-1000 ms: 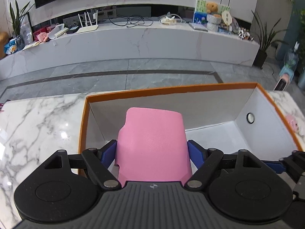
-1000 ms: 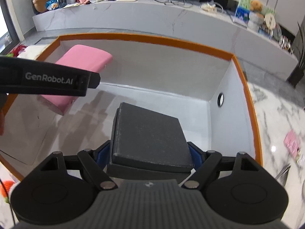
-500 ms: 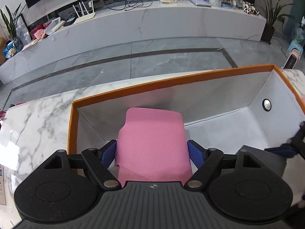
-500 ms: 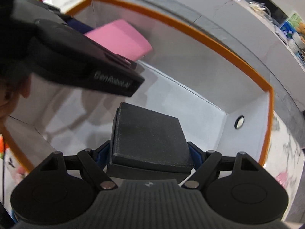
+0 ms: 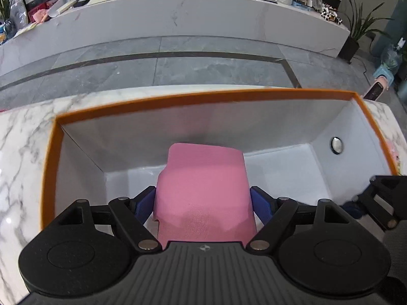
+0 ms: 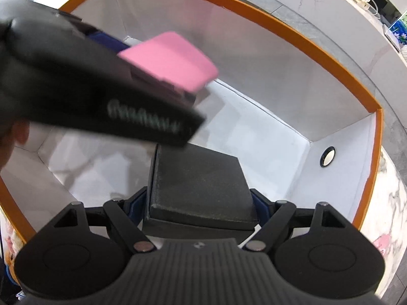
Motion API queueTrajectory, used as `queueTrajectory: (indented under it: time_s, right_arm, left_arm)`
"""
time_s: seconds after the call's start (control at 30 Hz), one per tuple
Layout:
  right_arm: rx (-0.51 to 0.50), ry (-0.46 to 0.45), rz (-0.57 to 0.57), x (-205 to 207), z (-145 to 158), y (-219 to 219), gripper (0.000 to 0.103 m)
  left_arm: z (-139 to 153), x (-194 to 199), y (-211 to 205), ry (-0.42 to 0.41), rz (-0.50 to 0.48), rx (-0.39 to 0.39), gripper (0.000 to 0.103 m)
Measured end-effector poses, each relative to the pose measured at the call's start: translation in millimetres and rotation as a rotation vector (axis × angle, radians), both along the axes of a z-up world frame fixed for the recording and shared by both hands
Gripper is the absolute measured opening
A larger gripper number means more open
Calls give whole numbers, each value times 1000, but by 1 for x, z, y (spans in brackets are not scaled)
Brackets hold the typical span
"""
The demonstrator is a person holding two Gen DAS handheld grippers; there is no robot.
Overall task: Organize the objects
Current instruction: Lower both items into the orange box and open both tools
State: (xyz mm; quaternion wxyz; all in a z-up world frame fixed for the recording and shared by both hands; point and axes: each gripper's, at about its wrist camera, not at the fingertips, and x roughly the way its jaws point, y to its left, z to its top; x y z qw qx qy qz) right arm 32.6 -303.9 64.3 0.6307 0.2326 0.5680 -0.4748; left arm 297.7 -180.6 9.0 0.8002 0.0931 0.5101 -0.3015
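My left gripper (image 5: 203,203) is shut on a pink box (image 5: 203,190) and holds it over the left part of a large box with an orange rim (image 5: 178,99) and white inside. My right gripper (image 6: 201,203) is shut on a black box (image 6: 201,185) and holds it inside the same orange-rimmed box (image 6: 318,53), toward its right end. In the right wrist view the left gripper (image 6: 162,58) with the pink box (image 6: 173,61) crosses above and to the left. The right gripper's linkage (image 5: 381,200) shows at the right edge of the left wrist view.
The big box stands on a white marble table (image 5: 23,137). Its right end wall has a round metal eyelet (image 5: 336,145). Beyond the table are a grey tiled floor and a long marble bench (image 5: 178,12) with clutter. A small pink item (image 6: 381,241) lies on the table at right.
Both grippers have gone lower into the orange-rimmed box with their boxes still held. The left gripper with the pink box has moved closer in front of the right camera.
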Motion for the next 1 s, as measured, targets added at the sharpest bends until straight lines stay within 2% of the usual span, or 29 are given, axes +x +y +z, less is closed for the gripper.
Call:
queueTrajectory:
  time_s: [0.13, 0.3, 0.43, 0.6, 0.87, 1.0]
  right_arm:
    - [25, -22, -8, 2, -3, -5, 82]
    - [59, 11, -37, 4, -13, -9, 82]
    - [91, 27, -57, 5, -17, -5, 81]
    - [129, 35, -77, 7, -17, 1, 82]
    - [147, 32, -94, 8, -8, 17, 93]
    - [146, 37, -89, 9, -2, 29, 93]
  left_arm:
    - [-12, 13, -2, 49, 8, 26, 93]
    - [-27, 21, -9, 111, -2, 90, 93]
    - [-37, 25, -7, 171, 7, 103, 94]
    - [-40, 23, -3, 168, 3, 103, 94]
    - [-44, 23, -4, 177, 16, 96, 94]
    - [-41, 23, -5, 181, 15, 90, 94]
